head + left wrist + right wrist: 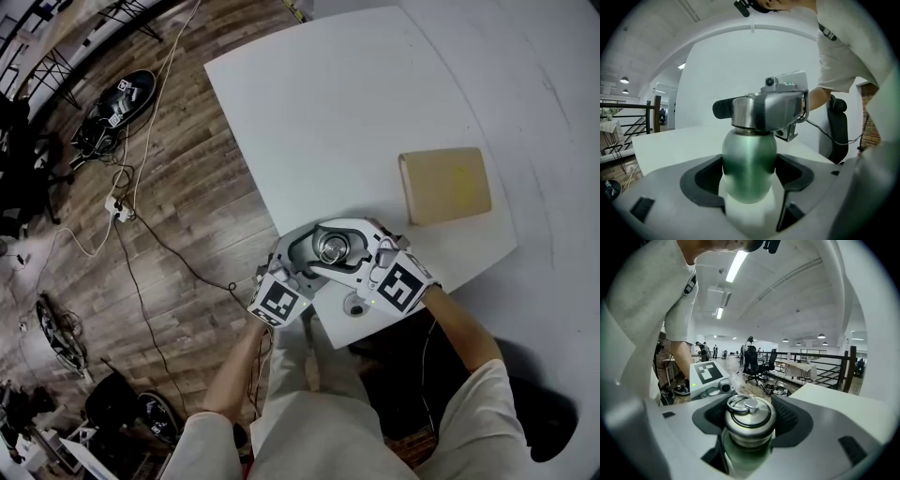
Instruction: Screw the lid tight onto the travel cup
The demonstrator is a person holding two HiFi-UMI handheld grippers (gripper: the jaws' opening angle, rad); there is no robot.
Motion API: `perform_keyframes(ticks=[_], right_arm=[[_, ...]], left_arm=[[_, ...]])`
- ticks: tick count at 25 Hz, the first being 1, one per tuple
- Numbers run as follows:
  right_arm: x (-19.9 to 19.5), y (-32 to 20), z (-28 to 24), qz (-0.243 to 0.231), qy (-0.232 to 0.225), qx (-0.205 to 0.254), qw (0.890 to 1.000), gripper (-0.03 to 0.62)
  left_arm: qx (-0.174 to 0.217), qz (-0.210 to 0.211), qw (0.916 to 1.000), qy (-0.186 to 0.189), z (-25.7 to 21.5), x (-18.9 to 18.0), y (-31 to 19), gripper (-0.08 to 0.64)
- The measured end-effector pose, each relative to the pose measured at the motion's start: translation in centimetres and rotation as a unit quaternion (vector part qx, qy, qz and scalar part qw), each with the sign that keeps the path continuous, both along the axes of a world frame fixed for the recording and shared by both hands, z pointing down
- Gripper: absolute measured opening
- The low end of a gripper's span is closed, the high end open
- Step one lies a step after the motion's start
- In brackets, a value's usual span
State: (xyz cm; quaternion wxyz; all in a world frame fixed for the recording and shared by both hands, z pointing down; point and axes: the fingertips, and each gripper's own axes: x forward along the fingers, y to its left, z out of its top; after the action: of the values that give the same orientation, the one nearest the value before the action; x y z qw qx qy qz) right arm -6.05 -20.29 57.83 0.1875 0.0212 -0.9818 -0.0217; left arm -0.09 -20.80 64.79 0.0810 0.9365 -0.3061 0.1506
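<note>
The travel cup stands upright near the front edge of the white table (356,112). Its green body (749,164) sits between the jaws of my left gripper (749,180), and the dark pads (705,178) press on both sides of it. The steel lid (749,417), with a flat ring on top, rests on the cup's mouth. My right gripper (750,420) is closed round that lid, its ribbed pads (787,416) against the rim. In the head view the left gripper (305,258) and the right gripper (361,253) meet at the lid (333,248).
A tan box (445,185) lies on the table to the right, behind the grippers. Wooden floor with cables (141,244) and gear lies to the left of the table. A black office chair (836,126) stands beside the person.
</note>
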Motion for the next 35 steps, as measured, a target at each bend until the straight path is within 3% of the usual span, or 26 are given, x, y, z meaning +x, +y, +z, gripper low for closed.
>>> perform_keyframes(ticks=[7,16,22,26,28,32,35], right_arm=[[0.3,-1.0,0.2,0.129,-0.001,0.014,0.992,0.256],[1.2,-2.5,0.3,0.294,-0.018,0.030,0.955,0.256],[1.4,-3.0,-0.2,0.343,-0.035,0.037,0.938,0.258],[1.1,-2.8,-0.8,0.331,-0.074,0.019,0.940,0.272],[0.7,-2.3,-1.0,0.298,-0.083,0.006,0.951,0.347],[1.0,-1.4,-0.5,0.215,-0.058,0.019,0.975,0.359],[1.3,-1.0,-0.5,0.163,-0.039,0.017,0.986,0.357]], left_arm=[[0.002,-0.005,1.0000,-0.003,0.1,0.0,0.1,0.345],[0.008,-0.008,0.9999,-0.006,0.3,0.1,-0.1,0.345],[0.009,-0.008,0.9999,-0.006,0.1,0.2,-0.1,0.345],[0.009,-0.006,0.9999,-0.005,0.1,0.2,-0.1,0.345],[0.010,-0.005,0.9999,-0.006,0.1,0.2,-0.1,0.345],[0.010,-0.005,0.9999,-0.006,0.3,0.3,-0.1,0.345],[0.010,-0.002,0.9999,-0.005,0.1,0.2,0.0,0.345]])
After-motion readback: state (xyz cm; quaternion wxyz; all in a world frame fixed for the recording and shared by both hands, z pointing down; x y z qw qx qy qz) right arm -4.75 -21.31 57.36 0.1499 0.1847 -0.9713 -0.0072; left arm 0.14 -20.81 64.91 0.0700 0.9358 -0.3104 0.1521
